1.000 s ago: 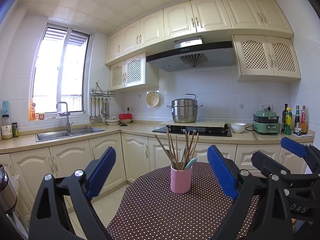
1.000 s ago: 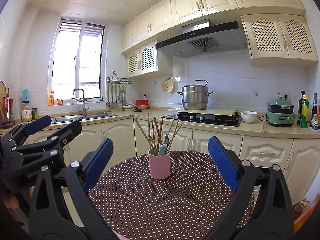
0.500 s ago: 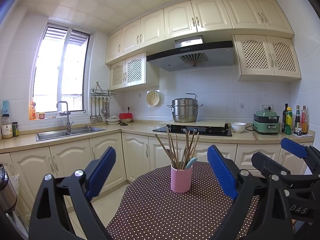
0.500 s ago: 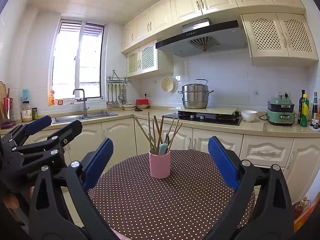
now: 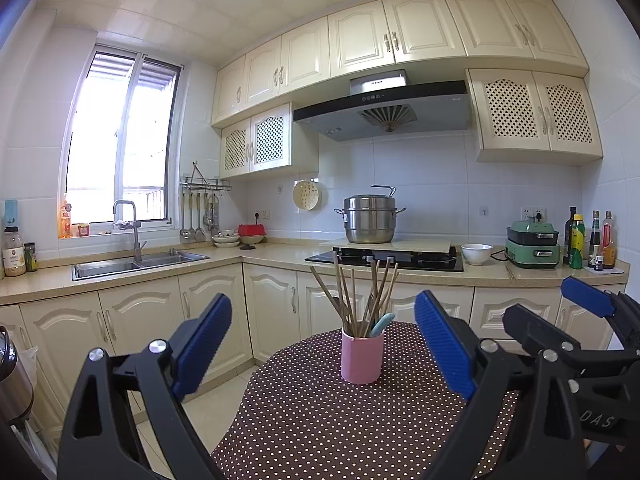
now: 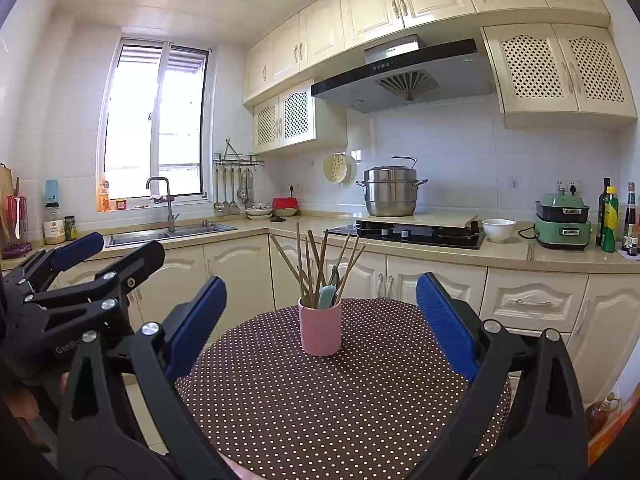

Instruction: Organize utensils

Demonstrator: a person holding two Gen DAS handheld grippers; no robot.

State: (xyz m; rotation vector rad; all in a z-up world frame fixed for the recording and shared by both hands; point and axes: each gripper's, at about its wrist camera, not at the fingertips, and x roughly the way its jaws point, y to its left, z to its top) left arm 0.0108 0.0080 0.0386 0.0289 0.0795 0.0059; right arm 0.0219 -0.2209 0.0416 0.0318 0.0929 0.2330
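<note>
**Chopsticks bunched in a pink cup, both grippers empty**

Though nothing lies loose on the dotted table (image 6: 360, 408), hard to say whether sorting is over or yet to come.

Left gripper (image 5: 320, 344): jaws spread wide, holding nothing, hanging short of the cup near the table's near edge. Pink cup (image 5: 362, 356): upright toward the far edge, well apart from both grippers. Chopsticks (image 5: 360, 296): fanned out of it, tips up, beside a pale blue handle (image 5: 382, 324). Probably light, stiff, thin and smooth, so apt to slip or pivot; best pinched singly on the bare upper shaft, above the rim. Right gripper (image 6: 322, 322): jaws likewise wide, empty.
</note>
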